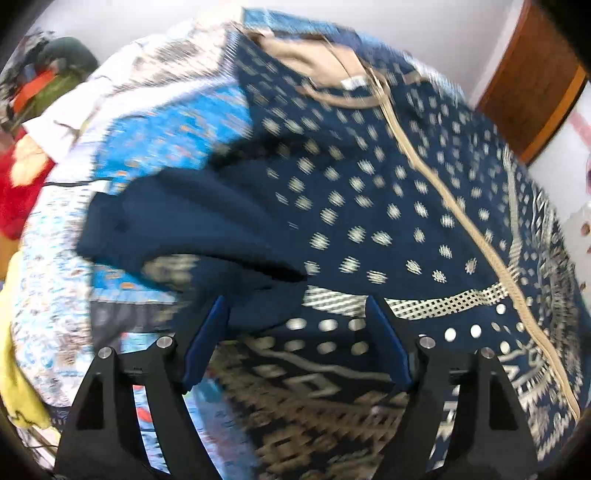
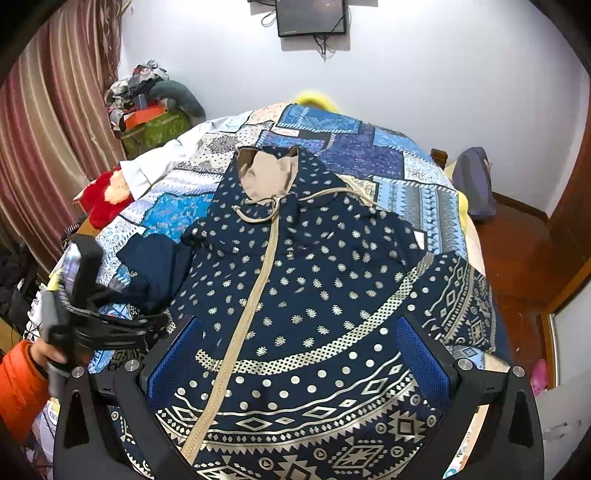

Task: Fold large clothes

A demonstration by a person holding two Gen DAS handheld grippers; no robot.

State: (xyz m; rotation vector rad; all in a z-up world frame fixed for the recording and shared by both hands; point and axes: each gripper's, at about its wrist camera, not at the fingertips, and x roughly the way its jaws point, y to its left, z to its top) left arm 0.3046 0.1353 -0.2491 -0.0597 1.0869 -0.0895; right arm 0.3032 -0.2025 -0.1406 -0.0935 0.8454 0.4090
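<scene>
Garment: navy dress with silver dot-and-diamond print and beige front trim point(image 2: 306, 280), spread flat on blue patchwork bedspread point(image 2: 369, 147). Left gripper point(image 1: 295, 332): fingers wide apart over the hem, gripping nothing. Right gripper point(image 2: 299, 354): likewise wide, empty.

- You had a pale wall point(image 2: 424, 85) with 1 dark screen point(image 2: 312, 16) mounted high.
- Your left showed striped curtains point(image 2: 55, 122).
- Your right showed reddish wooden floor point(image 2: 517, 251).
</scene>
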